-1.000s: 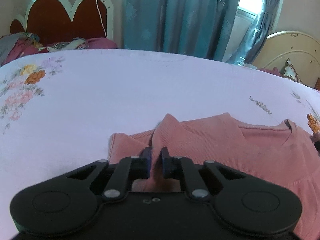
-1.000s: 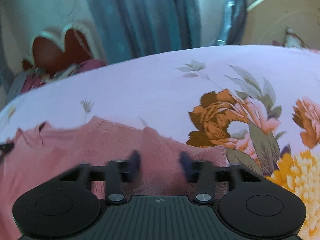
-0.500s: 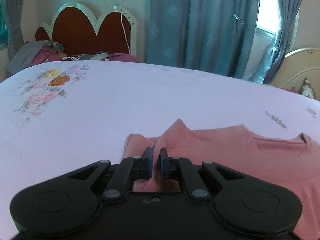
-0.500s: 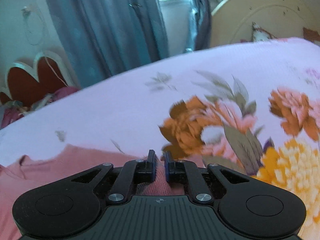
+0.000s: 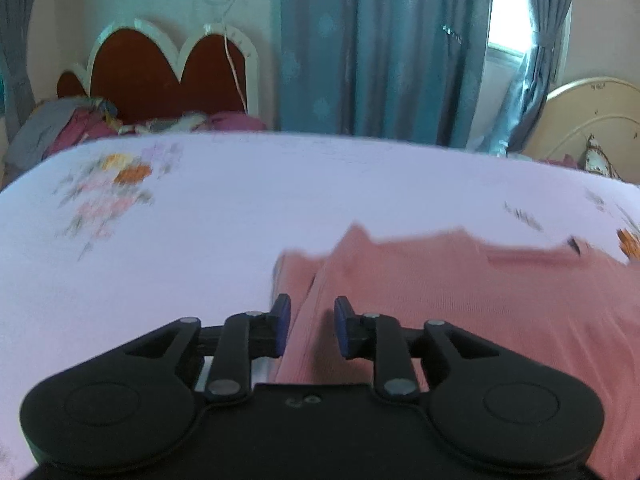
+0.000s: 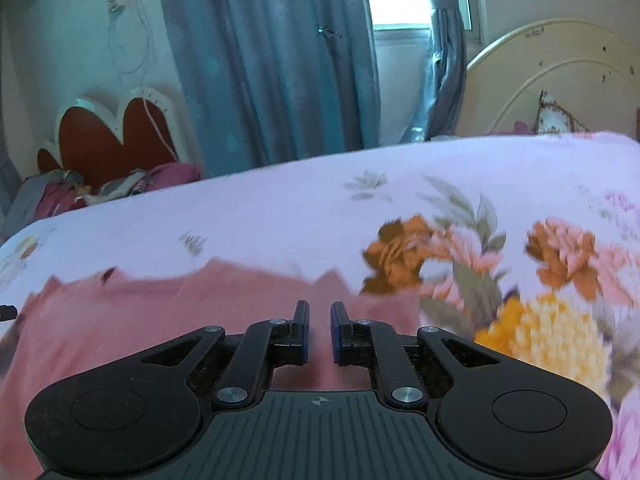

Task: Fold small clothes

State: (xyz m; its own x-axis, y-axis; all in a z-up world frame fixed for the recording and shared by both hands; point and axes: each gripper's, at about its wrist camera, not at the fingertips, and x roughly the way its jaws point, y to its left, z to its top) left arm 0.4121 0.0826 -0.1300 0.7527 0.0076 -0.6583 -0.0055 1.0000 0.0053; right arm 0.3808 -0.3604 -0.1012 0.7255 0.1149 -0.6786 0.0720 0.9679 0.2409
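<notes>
two grippers work over one pink top (image 5: 460, 292), which lies flat on the flowered bedsheet (image 5: 240, 208) with its neckline toward the curtains (image 5: 380, 48); both sleeves look already turned in over the body. the left gripper (image 5: 308, 326) has just been opening: half a second ago its pads were pinched on the fold of the left sleeve, and now they stand apart, with a ridge of pink cloth between them but no pad pressing on it. so the left sleeve seems to have been let go where it was laid. the right gripper (image 6: 320, 330), seen in its own camera on the side of the top nearest the big orange and yellow flowers (image 6: 520, 280), has its fingers nearly together. pink cloth runs up between the pads, as it did half a second ago, so it reads as a thin pinch on the right edge of the top, though the blur makes this less than certain. both views show more of the room above the top than a second ago, which suggests the hands have lifted and drawn back a little. my guess is the sleeve stage is about finished and the right side will be released next, leaving the fold from hem to neckline yet to do.
</notes>
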